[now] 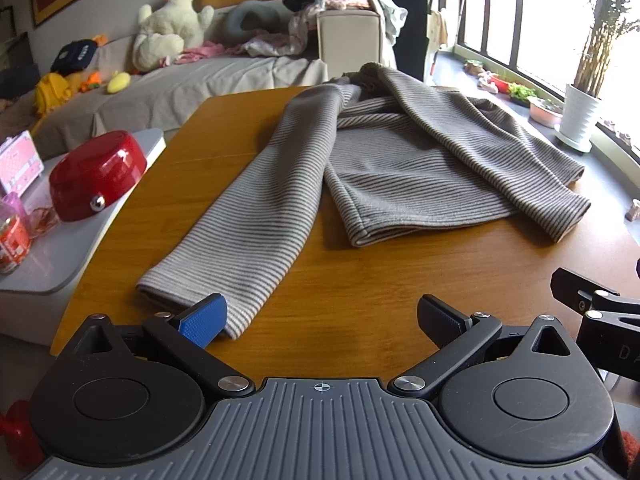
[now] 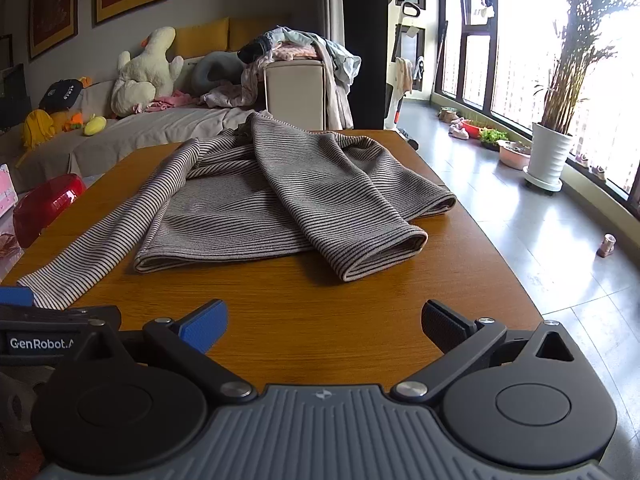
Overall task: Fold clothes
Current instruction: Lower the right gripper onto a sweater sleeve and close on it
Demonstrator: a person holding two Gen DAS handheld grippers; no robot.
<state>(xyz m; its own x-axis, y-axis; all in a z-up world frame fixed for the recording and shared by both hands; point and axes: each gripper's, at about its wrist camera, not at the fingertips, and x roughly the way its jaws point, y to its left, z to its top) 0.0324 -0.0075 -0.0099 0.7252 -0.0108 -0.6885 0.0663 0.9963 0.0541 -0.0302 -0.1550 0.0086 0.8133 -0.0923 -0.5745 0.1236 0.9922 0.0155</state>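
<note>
The counter (image 2: 360,320) shows bare wood along its near edge and a clear strip to the right of the garment; its right edge borders open floor (image 2: 540,240). On the left, a red bowl (image 1: 96,176) sits on a white side surface (image 1: 60,264) just beside the counter edge. The striped sweater (image 1: 400,160) lies flat mid-counter, one sleeve folded across the body, the other sleeve (image 1: 248,216) extended toward the near-left corner. Left gripper (image 1: 322,318): jaws apart, blue pad touching or just over the extended sleeve's cuff. Right gripper (image 2: 324,322): jaws apart, over bare wood, short of the sweater hem.
</note>
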